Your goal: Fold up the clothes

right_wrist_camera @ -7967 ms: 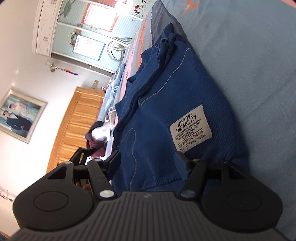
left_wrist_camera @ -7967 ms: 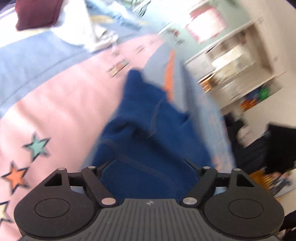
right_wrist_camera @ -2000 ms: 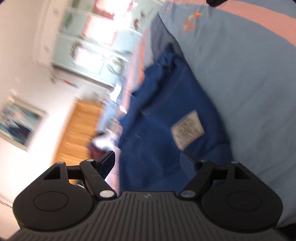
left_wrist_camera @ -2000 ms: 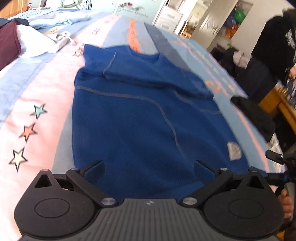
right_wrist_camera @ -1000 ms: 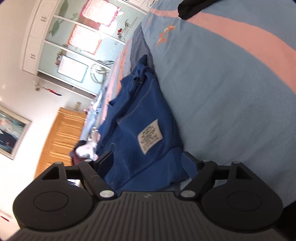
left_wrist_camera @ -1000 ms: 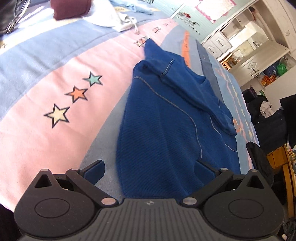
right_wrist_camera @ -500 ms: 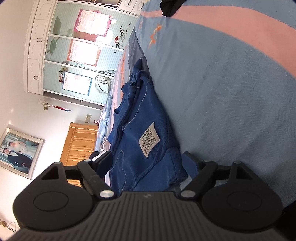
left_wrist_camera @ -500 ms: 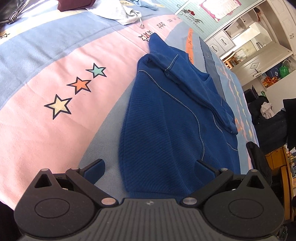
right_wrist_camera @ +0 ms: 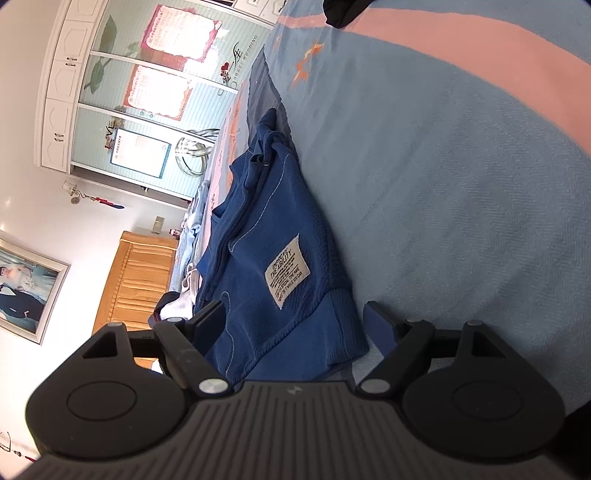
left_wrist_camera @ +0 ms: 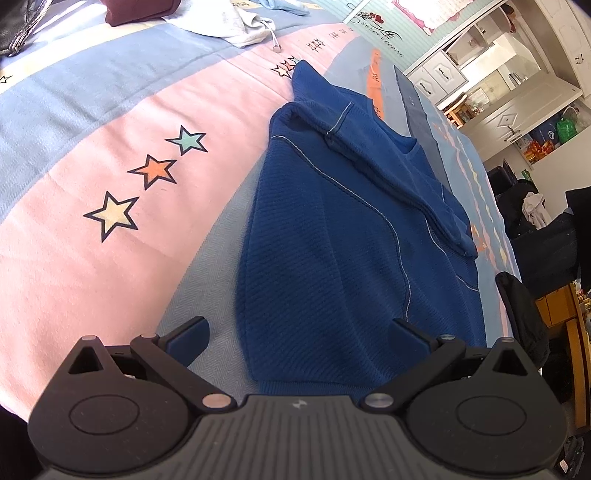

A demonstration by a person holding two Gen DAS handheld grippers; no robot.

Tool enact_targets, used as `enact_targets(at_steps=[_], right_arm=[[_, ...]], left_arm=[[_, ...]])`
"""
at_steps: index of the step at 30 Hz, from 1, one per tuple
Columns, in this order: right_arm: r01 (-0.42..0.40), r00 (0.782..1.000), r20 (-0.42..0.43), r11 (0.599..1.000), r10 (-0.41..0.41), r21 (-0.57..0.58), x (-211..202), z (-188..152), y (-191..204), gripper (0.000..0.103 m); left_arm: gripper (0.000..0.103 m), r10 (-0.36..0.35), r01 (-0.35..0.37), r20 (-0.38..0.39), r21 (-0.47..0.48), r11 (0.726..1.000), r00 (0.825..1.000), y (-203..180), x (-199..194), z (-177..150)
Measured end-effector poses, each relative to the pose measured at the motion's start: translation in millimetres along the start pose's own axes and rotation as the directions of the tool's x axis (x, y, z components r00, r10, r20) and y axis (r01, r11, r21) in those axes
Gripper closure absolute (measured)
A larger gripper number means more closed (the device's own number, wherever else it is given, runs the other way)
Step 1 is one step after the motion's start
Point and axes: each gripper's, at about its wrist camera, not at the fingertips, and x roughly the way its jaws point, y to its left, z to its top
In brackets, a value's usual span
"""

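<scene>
A blue knit sweater point(left_wrist_camera: 332, 251) lies flat on the bed, its sleeves folded across the chest. My left gripper point(left_wrist_camera: 297, 334) is open, its fingers either side of the near left hem corner, holding nothing. In the right wrist view the same sweater point(right_wrist_camera: 258, 240) shows a white sewn label point(right_wrist_camera: 287, 272) near the hem. My right gripper point(right_wrist_camera: 295, 319) is open around the near right hem corner, not closed on it.
The bedspread is pink point(left_wrist_camera: 92, 192) with stars and blue point(right_wrist_camera: 461, 192) with a salmon stripe. Other clothes point(left_wrist_camera: 229, 18) lie at the bed's far end. A dark garment point(left_wrist_camera: 521, 314) lies at the bed's right edge. A wooden headboard point(right_wrist_camera: 136, 280) and a wardrobe point(right_wrist_camera: 110, 92) stand beyond.
Both grippers stayed open and settled closer to the sweater's hem corners. The sweater lies as it did a second ago.
</scene>
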Motion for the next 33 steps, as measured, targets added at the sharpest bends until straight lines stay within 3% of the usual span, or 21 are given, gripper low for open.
enact_targets(at_steps=[12, 20, 22, 26, 27, 30, 33], right_arm=[[0.023, 1.000, -0.005, 0.999, -0.023, -0.036, 4, -2, 7, 0.015], [0.183, 0.983, 0.020, 0.961, -0.183, -0.209, 8, -5, 52, 0.014], [0.291, 0.956, 0.076, 0.894, -0.282, -0.342, 8, -5, 86, 0.014], [0.527, 0.845, 0.239, 0.669, -0.479, -0.524, 17, -3, 136, 0.012], [0.555, 0.826, 0.261, 0.642, -0.499, -0.529, 19, -1, 138, 0.012], [0.594, 0.798, 0.271, 0.621, -0.539, -0.512, 22, 5, 135, 0.012], [0.589, 0.801, 0.258, 0.634, -0.541, -0.501, 21, 5, 126, 0.012]], left_arm=[[0.001, 0.038, -0.038, -0.013, 0.025, 0.999, 0.999, -7, 3, 0], [0.001, 0.051, -0.050, -0.018, 0.028, 0.998, 0.999, -8, 3, 1], [0.001, 0.050, -0.050, -0.018, 0.022, 0.999, 0.999, -7, 3, 2], [0.001, 0.048, -0.048, -0.021, 0.022, 0.999, 0.999, -7, 4, 2], [0.001, 0.045, -0.045, -0.022, 0.022, 0.999, 0.999, -6, 3, 2], [0.001, 0.031, -0.030, -0.023, 0.010, 0.999, 0.999, -3, 3, 3], [0.001, 0.027, -0.027, -0.025, 0.010, 1.000, 0.999, -3, 3, 3]])
